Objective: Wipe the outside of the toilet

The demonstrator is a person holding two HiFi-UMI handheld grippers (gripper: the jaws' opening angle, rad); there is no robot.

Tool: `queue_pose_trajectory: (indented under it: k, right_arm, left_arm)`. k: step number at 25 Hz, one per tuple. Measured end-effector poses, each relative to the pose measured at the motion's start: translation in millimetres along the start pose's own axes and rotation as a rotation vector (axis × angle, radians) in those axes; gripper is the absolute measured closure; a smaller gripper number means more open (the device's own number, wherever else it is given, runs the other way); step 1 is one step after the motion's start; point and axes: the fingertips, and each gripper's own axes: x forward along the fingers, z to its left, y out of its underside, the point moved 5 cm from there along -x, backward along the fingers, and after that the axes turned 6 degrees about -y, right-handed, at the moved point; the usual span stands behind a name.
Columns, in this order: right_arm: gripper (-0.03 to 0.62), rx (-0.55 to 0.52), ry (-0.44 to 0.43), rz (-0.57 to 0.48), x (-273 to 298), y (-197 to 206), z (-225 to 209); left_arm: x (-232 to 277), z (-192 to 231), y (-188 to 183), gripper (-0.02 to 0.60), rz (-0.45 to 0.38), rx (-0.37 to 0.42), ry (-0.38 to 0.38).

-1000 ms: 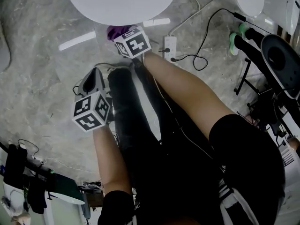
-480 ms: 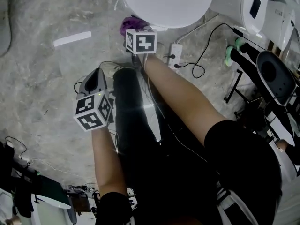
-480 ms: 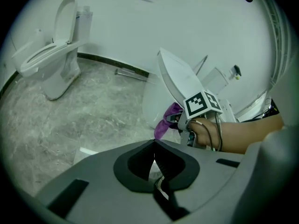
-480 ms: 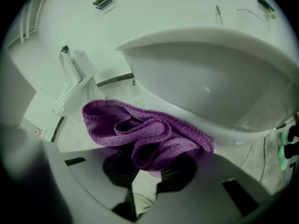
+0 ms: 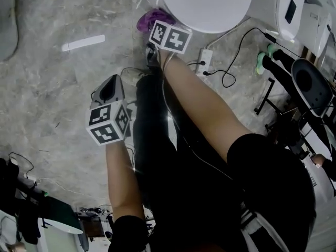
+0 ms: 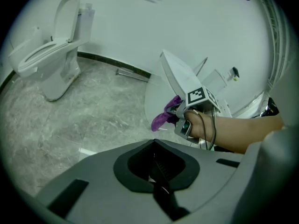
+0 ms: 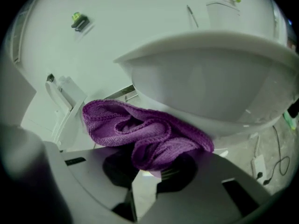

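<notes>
The white toilet bowl [image 5: 205, 4] sits at the top of the head view, and its curved outer wall [image 7: 210, 87] fills the right gripper view. My right gripper [image 5: 156, 29] is shut on a bunched purple cloth [image 5: 148, 19], pressed to the bowl's lower left side. The cloth [image 7: 140, 129] drapes over the right gripper's [image 7: 149, 171] jaws. My left gripper [image 5: 107, 88] hangs over the floor beside my leg, apart from the toilet. Its jaws stand together with nothing in them [image 6: 156, 171]. The left gripper view shows the cloth [image 6: 163, 115] against the toilet [image 6: 180, 80].
A white power strip [image 5: 203, 60] with black cables lies on the grey marbled floor right of the bowl. A black stand [image 5: 310, 77] crowds the right edge. A second toilet [image 6: 46, 55] stands by the far wall. A white strip [image 5: 83, 43] lies on the floor at left.
The right gripper has carried the cloth from under the bowl's front round toward its left side. The head view has shifted. The left gripper has stayed about where it was.
</notes>
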Motion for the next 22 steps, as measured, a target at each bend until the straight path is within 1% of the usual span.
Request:
queue_pose_trajectory:
  k: [4, 8, 11, 16, 19, 22]
  right_arm:
    - [0.526, 0.12, 0.025, -0.054, 10, -11, 12]
    - [0.526, 0.177, 0.062, -0.12, 24, -27, 28]
    - [0.526, 0.251, 0.08, -0.154, 36, -39, 37]
    - [0.526, 0.4, 0.14, -0.192, 60, -60, 47]
    - [0.526, 0.498, 0.151, -0.213, 68, -72, 54]
    - [0.526, 0.547, 0.172, -0.229, 78, -83, 61]
  left_arm:
    - [-4, 18, -11, 0.572, -0.01, -0.055, -0.008]
    - [2, 36, -33, 0.572, 0.004, -0.044, -0.001]
    - [10, 47, -60, 0.572, 0.021, -0.008, 0.022]
    - [27, 65, -119, 0.572, 0.05, 0.063, 0.051]
    - [28, 70, -152, 0.571, 0.072, 0.096, 0.068]
    - [29, 74, -183, 0.571, 0.087, 0.132, 0.077]
